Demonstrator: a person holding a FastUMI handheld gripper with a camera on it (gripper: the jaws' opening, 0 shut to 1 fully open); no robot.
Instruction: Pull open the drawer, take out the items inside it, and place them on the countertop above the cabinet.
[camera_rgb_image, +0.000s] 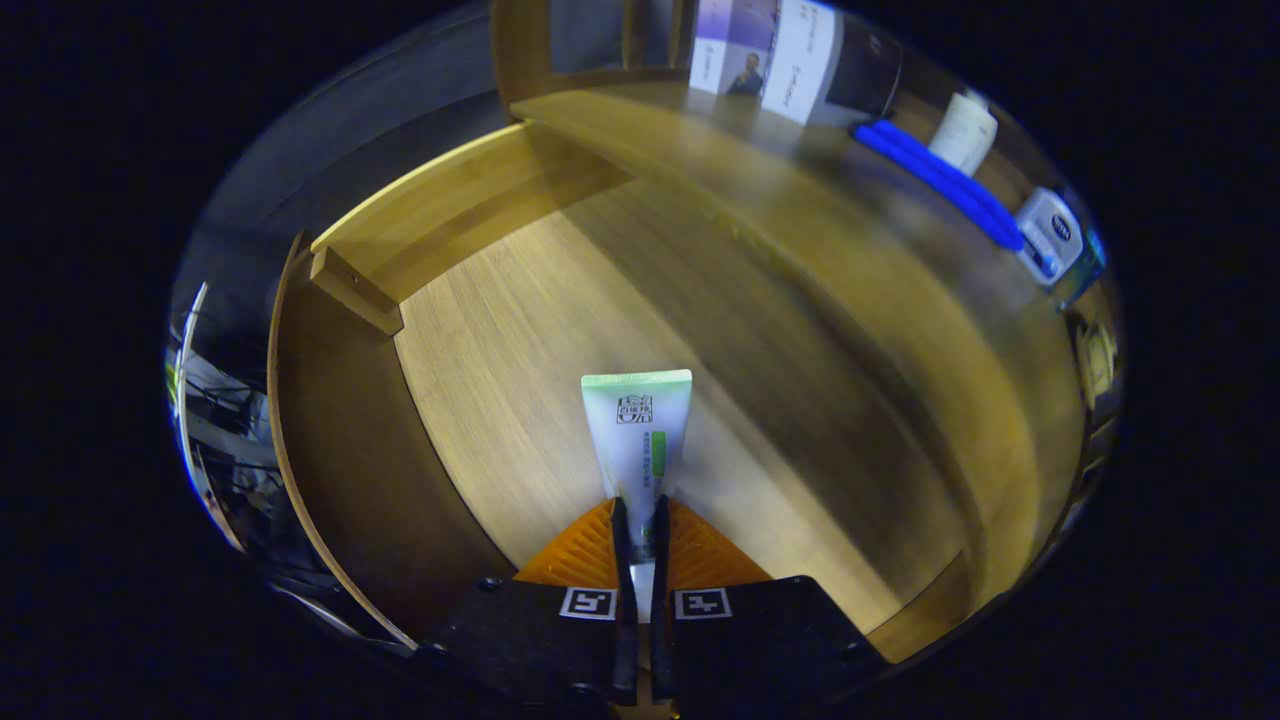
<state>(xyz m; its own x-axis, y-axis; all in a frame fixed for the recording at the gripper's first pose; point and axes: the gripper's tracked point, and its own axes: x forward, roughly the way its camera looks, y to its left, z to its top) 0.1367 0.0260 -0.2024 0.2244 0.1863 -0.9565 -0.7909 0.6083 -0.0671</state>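
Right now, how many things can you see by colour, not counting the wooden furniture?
Green and white: 1, the tube that the gripper is shut on, over the open drawer.
Blue: 1, the long blue item on the countertop.
White: 2, the white roll and the white container with a blue label, both on the countertop.
Total: 4
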